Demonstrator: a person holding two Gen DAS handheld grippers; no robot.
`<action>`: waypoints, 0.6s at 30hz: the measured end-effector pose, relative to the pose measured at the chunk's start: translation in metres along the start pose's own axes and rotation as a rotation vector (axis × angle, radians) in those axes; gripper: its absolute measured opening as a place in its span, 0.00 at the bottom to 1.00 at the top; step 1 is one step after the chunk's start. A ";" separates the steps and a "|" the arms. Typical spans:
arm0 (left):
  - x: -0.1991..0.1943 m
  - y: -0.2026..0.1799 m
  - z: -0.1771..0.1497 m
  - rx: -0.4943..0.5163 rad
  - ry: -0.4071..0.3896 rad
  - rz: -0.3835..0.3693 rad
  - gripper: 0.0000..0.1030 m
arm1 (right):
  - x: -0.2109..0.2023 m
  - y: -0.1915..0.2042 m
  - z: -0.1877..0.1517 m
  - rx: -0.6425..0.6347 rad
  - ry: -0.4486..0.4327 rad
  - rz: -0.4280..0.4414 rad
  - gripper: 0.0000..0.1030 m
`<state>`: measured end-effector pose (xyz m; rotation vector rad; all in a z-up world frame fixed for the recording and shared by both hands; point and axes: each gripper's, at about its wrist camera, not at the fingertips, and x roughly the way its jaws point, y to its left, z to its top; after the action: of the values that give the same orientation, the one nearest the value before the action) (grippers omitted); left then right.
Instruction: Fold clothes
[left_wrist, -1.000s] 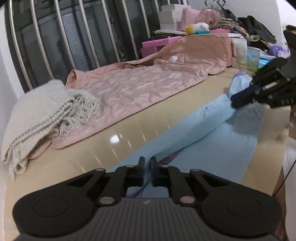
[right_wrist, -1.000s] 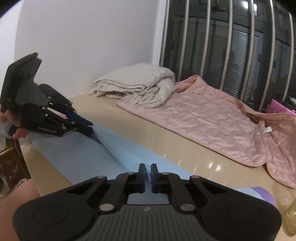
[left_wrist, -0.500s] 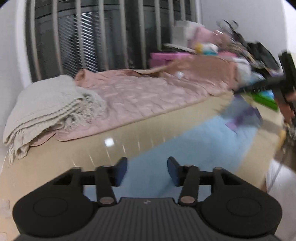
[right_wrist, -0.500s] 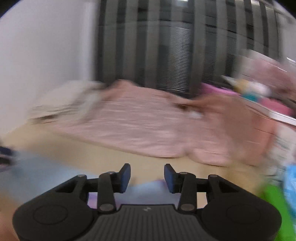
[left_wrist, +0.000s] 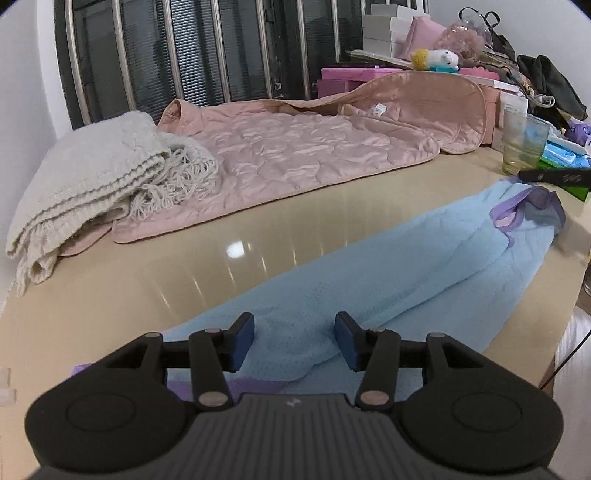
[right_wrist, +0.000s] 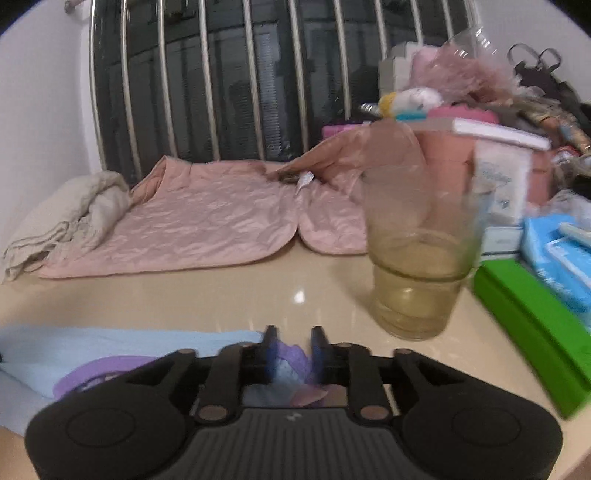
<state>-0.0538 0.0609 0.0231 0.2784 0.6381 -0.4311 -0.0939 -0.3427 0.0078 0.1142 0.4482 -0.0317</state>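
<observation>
Pale blue mesh fabric, a garment (left_wrist: 388, 280) with purple trim, lies stretched in a long band across the glossy beige worktop (left_wrist: 184, 266). The left tool (left_wrist: 294, 341) hovers low over one end of it, its two blue-padded fingers spread apart with the cloth lying loose between and beneath them, nothing pinched. Ahead of that tool and to its right, the garment runs on to its purple-edged end, where a dark sliver of the other tool shows at the frame's edge.

The right tool (right_wrist: 291, 354) sits over that purple-trimmed end, fingers parted, with a bunched bit of purple hem rising between them; its pads do not appear to press on the cloth, though the picture is a little blurred there. Just ahead of it and to the right stands a clear glass (right_wrist: 417, 266) with yellowish liquid, and further right a green box (right_wrist: 532, 325). Beyond both tools lie a pink quilted blanket (left_wrist: 295, 155) and, to the left, a folded cream knit throw (left_wrist: 92, 184).
</observation>
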 end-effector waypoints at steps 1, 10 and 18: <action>-0.006 -0.001 -0.001 -0.002 -0.013 0.004 0.49 | -0.008 0.001 -0.001 -0.003 -0.027 0.002 0.45; -0.031 -0.003 -0.001 -0.078 -0.057 0.039 0.52 | -0.004 0.014 -0.037 -0.028 -0.040 -0.066 0.36; -0.039 0.002 -0.008 -0.128 -0.069 0.053 0.52 | -0.007 0.034 -0.047 -0.088 -0.128 -0.072 0.08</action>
<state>-0.0852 0.0779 0.0417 0.1582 0.5864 -0.3460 -0.1188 -0.3034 -0.0278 0.0089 0.3251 -0.0890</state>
